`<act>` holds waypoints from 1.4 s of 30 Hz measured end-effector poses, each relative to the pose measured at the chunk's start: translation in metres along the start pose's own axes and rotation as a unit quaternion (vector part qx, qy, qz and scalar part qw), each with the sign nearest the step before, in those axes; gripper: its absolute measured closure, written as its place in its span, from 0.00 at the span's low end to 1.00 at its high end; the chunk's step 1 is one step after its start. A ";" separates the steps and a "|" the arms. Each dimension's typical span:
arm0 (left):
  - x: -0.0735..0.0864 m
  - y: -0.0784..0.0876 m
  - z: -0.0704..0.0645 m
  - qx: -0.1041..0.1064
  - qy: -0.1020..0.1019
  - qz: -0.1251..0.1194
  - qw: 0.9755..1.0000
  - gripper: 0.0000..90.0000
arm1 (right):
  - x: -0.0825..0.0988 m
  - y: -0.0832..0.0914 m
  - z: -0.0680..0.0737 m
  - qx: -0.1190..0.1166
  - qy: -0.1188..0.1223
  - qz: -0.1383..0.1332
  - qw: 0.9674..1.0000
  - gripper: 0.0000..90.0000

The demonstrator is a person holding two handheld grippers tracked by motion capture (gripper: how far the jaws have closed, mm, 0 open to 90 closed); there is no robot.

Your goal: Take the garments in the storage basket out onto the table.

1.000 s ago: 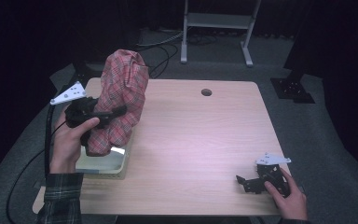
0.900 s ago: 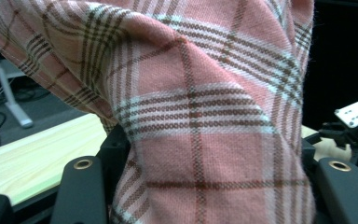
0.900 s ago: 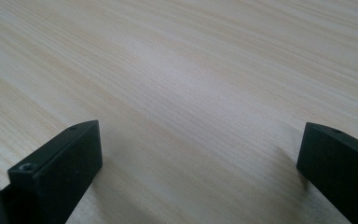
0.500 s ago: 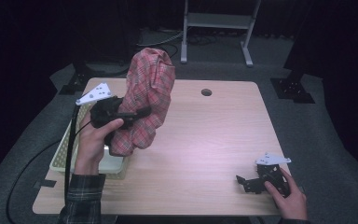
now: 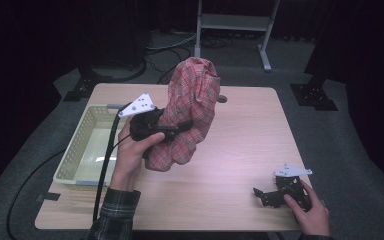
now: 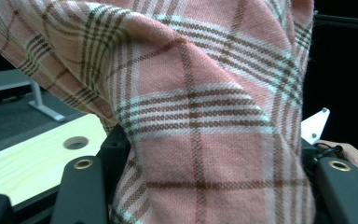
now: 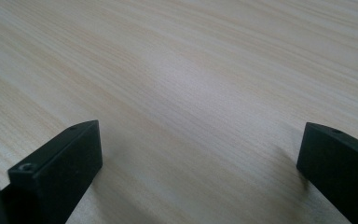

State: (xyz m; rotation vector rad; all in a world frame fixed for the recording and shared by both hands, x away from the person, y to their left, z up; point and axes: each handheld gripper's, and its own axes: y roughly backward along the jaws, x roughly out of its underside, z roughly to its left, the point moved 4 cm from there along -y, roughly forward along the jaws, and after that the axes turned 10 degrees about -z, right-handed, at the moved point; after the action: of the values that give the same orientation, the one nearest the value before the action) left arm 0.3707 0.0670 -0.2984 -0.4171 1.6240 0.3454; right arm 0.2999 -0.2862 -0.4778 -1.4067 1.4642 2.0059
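Note:
A pink plaid cloth (image 5: 187,112) hangs bunched above the middle of the wooden table (image 5: 245,135). My left gripper (image 5: 180,127) is shut on its lower part and holds it up in the air. In the left gripper view the plaid cloth (image 6: 200,121) fills the space between the two black jaws. My right gripper (image 5: 261,195) rests low at the table's near right corner, held by a hand. Its jaws stand wide apart over bare wood in the right gripper view (image 7: 200,158), with nothing between them.
A pale yellow mesh basket (image 5: 72,160) stands at the table's left side, beside the left forearm. A round cable hole (image 5: 222,99) sits near the table's far edge. A metal stand (image 5: 235,22) and cables lie on the dark floor beyond.
My left gripper has carried the plaid cloth up out of the basket and rightward over the table's middle. The right gripper has stayed still.

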 end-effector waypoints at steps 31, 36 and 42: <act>0.084 -0.057 -0.007 -0.014 -0.004 0.096 0.995 0.42 | 0.000 0.000 0.000 0.000 0.000 -0.001 1.000 0.00; 0.093 -0.061 -0.004 -0.022 -0.003 0.111 0.994 0.42 | 0.000 0.000 0.000 0.000 -0.001 0.000 1.000 0.00; 0.106 -0.069 -0.001 -0.029 -0.008 0.142 0.989 0.42 | 0.000 0.000 0.000 0.000 0.000 0.000 1.000 0.00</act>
State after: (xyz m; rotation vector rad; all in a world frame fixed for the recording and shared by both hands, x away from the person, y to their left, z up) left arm 0.3938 -0.0017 -0.4020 -0.2250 1.6638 0.6094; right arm 0.2999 -0.2861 -0.4778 -1.4068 1.4628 2.0059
